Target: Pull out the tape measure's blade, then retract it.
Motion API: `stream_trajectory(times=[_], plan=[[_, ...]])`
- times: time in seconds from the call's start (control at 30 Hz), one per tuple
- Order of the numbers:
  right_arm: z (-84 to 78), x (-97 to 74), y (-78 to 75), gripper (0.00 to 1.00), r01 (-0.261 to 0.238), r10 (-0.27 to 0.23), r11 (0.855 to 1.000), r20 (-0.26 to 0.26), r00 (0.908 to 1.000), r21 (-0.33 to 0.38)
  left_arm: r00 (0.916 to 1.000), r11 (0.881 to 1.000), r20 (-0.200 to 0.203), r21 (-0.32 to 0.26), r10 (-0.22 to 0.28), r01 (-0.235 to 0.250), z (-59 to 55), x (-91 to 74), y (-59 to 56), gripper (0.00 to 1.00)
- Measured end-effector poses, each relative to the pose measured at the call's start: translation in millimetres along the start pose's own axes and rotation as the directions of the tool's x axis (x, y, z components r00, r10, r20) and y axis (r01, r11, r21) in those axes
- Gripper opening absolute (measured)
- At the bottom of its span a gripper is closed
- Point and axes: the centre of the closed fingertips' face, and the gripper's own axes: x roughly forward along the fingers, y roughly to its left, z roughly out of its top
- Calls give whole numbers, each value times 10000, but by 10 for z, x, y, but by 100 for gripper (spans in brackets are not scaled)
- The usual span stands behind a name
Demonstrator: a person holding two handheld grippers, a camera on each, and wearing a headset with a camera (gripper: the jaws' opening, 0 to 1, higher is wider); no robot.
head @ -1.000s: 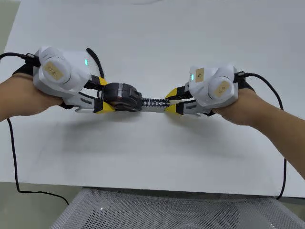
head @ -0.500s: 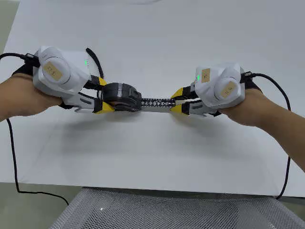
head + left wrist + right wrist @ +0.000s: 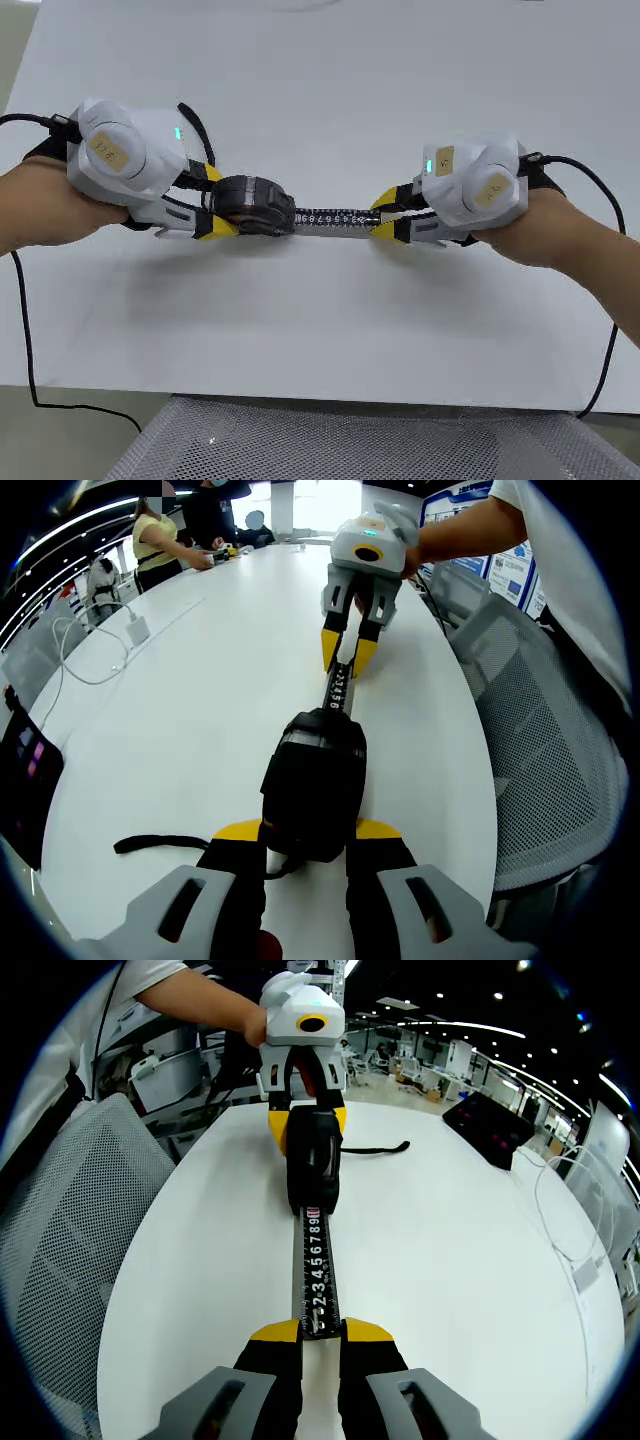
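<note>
Closest to me in the head view, a grey mesh chair point(image 3: 330, 440) is sitting under the near edge of the white counter point(image 3: 330, 90).

Over the counter, I am holding both grippers level, facing each other. The left gripper point(image 3: 220, 200) is clamping the black tape measure point(image 3: 255, 203) by its case, with the yellow-tipped jaws pressing on either side. In the left gripper view the case point(image 3: 315, 780) is sitting deep between that gripper's point(image 3: 308, 830) jaws. The case looks to be hanging just above the counter, judging by the shadow under it, though I cannot be sure.

The blade point(image 3: 335, 218) is running out of the case in a straight, short span towards the right gripper point(image 3: 384, 215). In the right gripper view, that gripper's point(image 3: 320, 1332) jaws are pinching the blade's point(image 3: 317, 1270) free end, with printed numbers 2 to 9 reading up the strip towards the case point(image 3: 313, 1165) and the left gripper point(image 3: 305, 1120) behind it.

A black strap point(image 3: 375, 1147) is lying on the counter beside the case. A black cable point(image 3: 20, 300) is trailing off the counter's near edge on my left.

Farther off in the left gripper view, beyond the right gripper point(image 3: 347, 652), people point(image 3: 160, 540) are standing at the far end of the counter.
</note>
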Motion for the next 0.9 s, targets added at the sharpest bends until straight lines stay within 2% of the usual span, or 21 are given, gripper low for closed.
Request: stream_trajectory(times=[0.9], plan=[[-239,-178,-11,8,29,-23,9999,-480,9988,125,10000,10000,22,-48,-2,2,10,-3,-1,25]])
